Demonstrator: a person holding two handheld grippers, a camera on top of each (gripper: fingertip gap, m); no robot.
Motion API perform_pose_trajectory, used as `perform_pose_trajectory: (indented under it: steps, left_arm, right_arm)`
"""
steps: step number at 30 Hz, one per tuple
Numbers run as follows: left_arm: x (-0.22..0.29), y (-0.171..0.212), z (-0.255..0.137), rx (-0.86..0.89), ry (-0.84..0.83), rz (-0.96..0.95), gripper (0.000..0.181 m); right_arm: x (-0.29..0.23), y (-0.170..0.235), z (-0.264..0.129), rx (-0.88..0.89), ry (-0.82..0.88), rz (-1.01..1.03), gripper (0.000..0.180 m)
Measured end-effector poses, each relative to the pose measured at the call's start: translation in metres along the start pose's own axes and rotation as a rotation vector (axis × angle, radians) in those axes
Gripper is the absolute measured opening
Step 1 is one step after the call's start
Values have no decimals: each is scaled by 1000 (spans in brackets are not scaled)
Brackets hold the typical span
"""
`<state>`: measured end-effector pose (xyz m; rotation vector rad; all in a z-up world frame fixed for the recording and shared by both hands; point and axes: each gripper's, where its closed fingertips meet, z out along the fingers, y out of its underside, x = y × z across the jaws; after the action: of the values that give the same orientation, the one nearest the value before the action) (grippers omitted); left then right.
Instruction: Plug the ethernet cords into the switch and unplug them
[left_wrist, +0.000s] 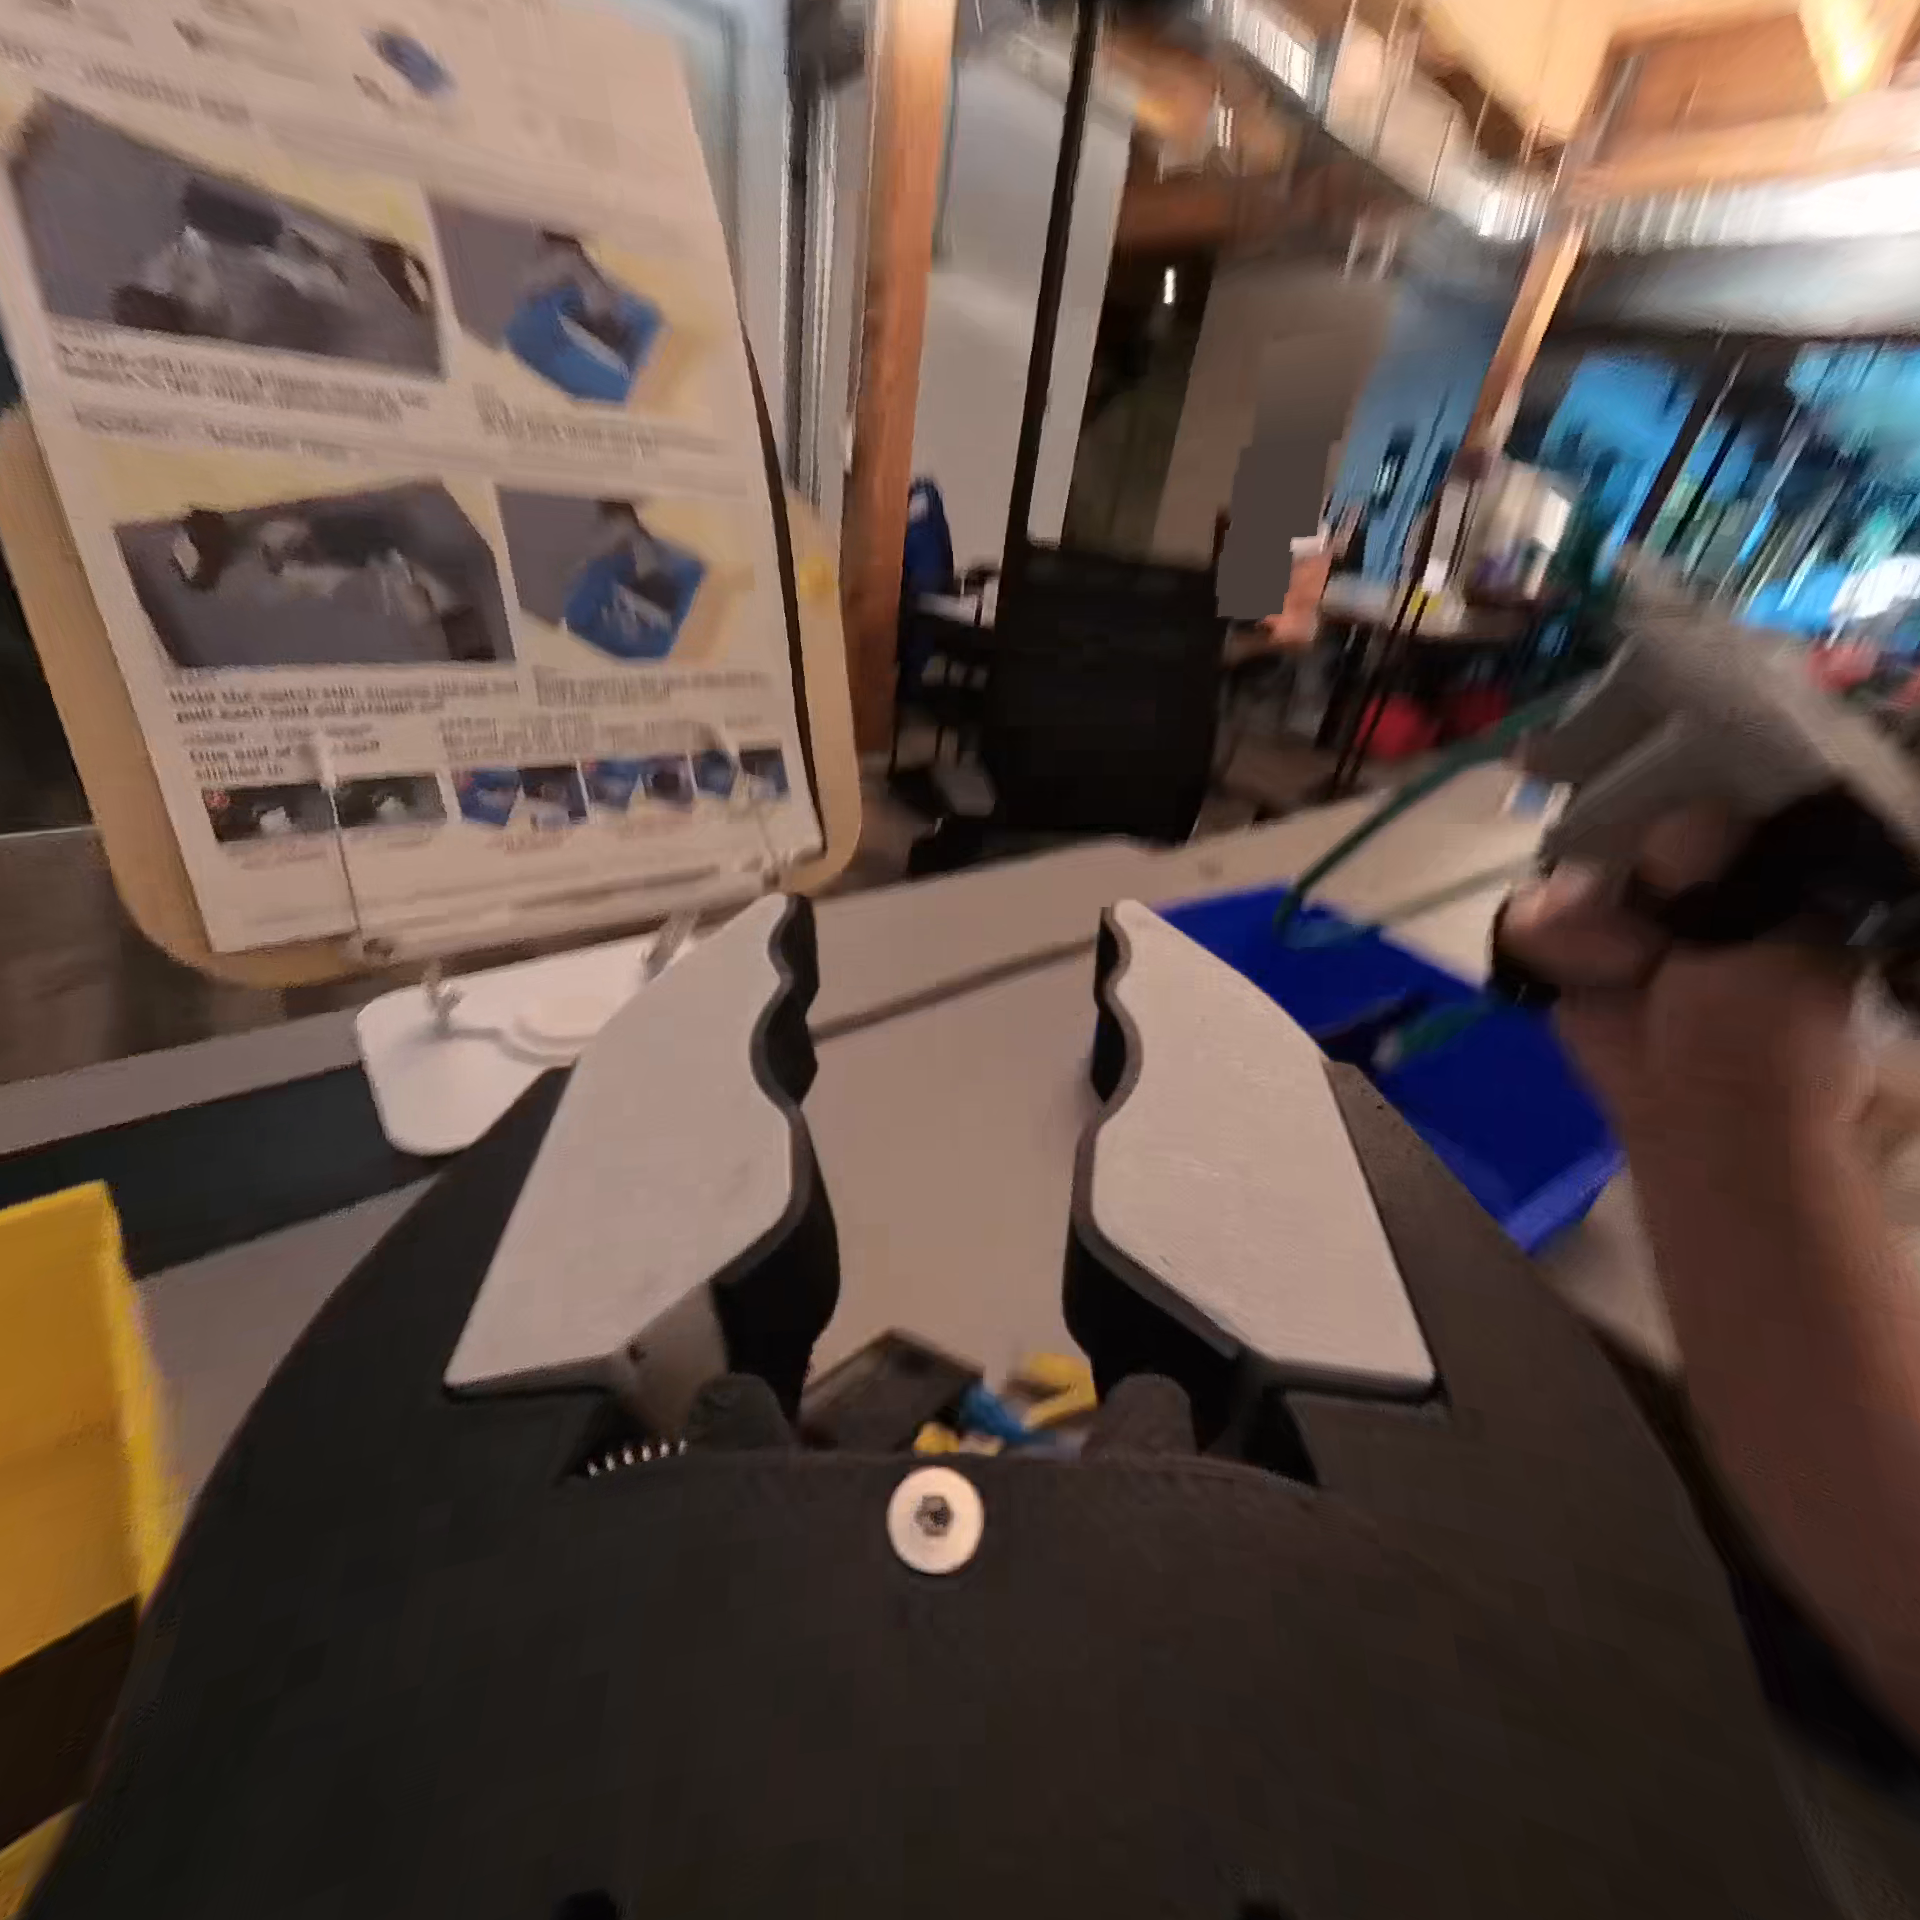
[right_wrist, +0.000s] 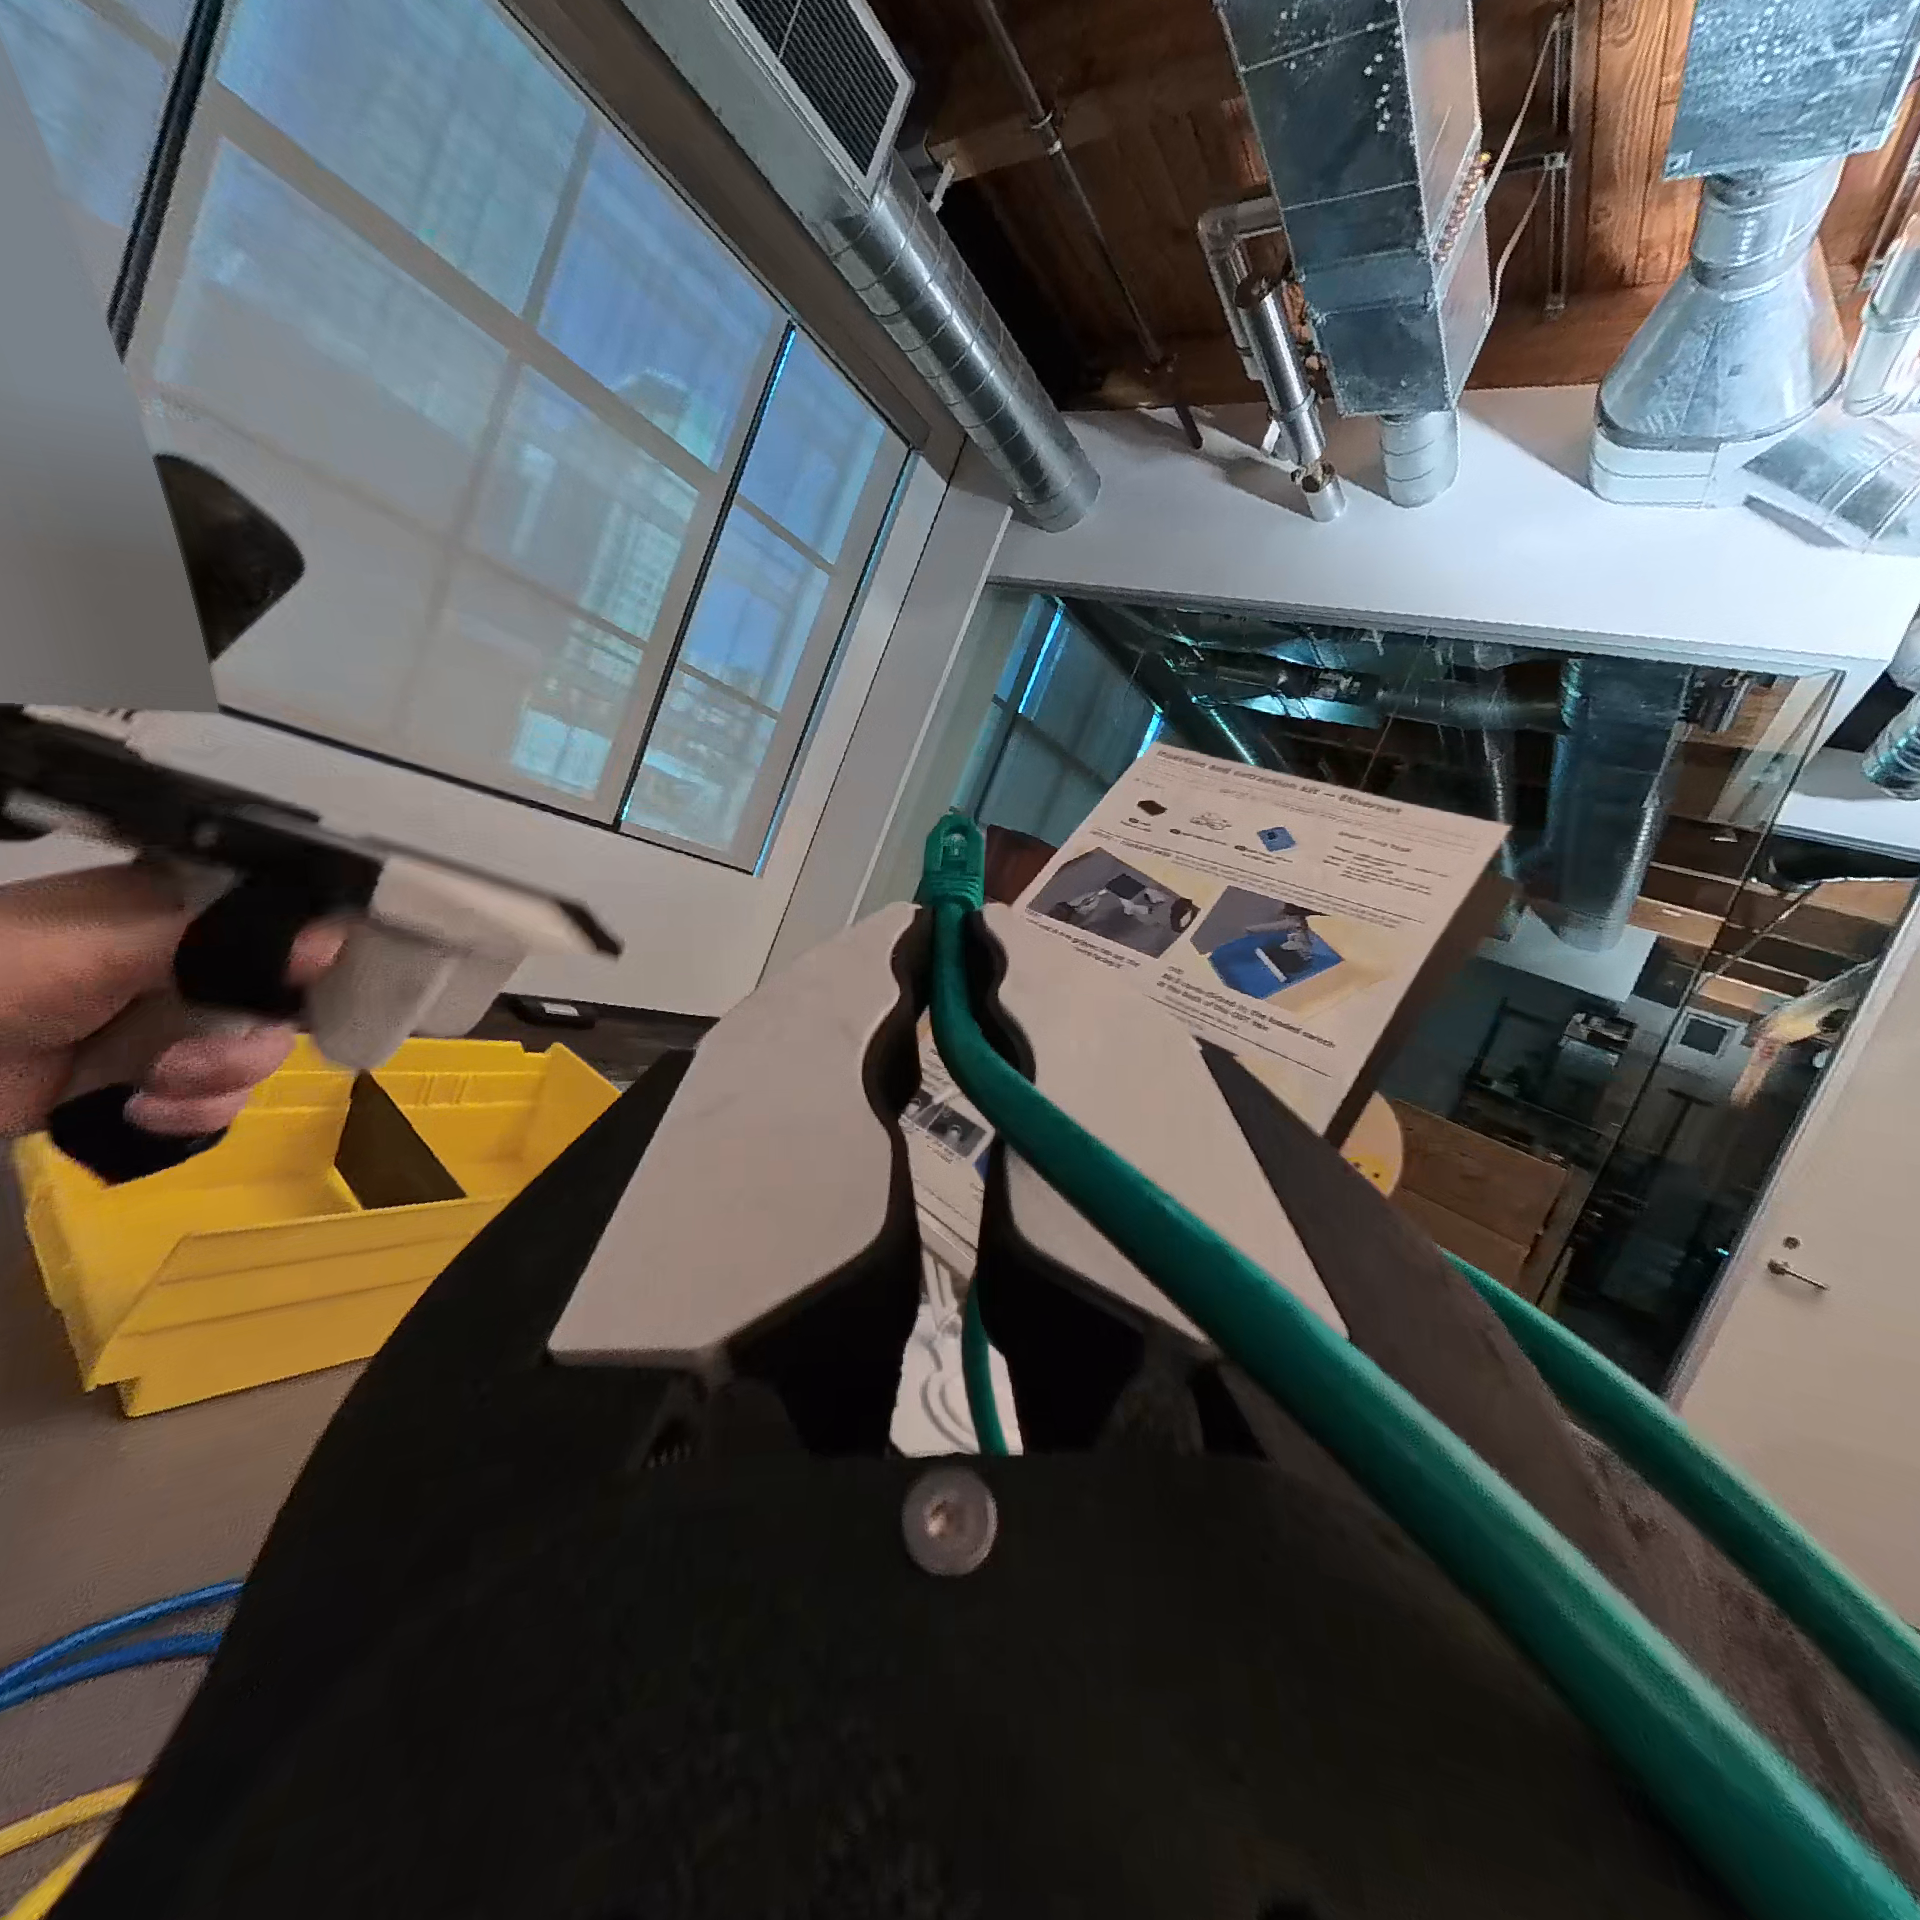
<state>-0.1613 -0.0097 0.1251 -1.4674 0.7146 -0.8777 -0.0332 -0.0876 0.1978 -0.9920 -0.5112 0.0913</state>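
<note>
Left wrist view: left tongs (left_wrist: 954, 1023) gape wide, empty; switch (left_wrist: 894, 1387) lies low between their roots, bin (left_wrist: 1455, 1070) to their right.

Right wrist view: right tongs (right_wrist: 943, 925) pinch green cord (right_wrist: 1195, 1247), plug (right_wrist: 951, 847) past the tips. Plugging seems undone.

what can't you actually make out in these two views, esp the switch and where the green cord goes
- Switch: a dark box in the left wrist view, mostly hidden by the left gripper; ports unseen.
- Green cord: shut in the right gripper; its far end leaves the right wrist view's bottom edge.
- Blue bin: contents motion-blurred, left wrist view.
- Instruction sheet: blurred.
</note>
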Motion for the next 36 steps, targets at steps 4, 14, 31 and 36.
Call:
perform_pose_trajectory:
  steps: [4, 14, 31, 36]
  left_arm:
    - [-8, 79, 3, -245, 12, 232, 53]
    - [-13, 192, 25, -603, 217, -80, 81]
    - [-39, 224, 12, -497, 87, -215, 97]
    - [-43, 226, 28, -546, 181, -205, 104]
  right_arm:
    - [10, -2, -5, -20, 6, -5, 6]
    - [9, -9, -10, -35, -29, -7, 6]
    - [0, -5, -5, -45, -71, 4, 6]
    - [-3, 2, -2, -67, -84, 5, 6]
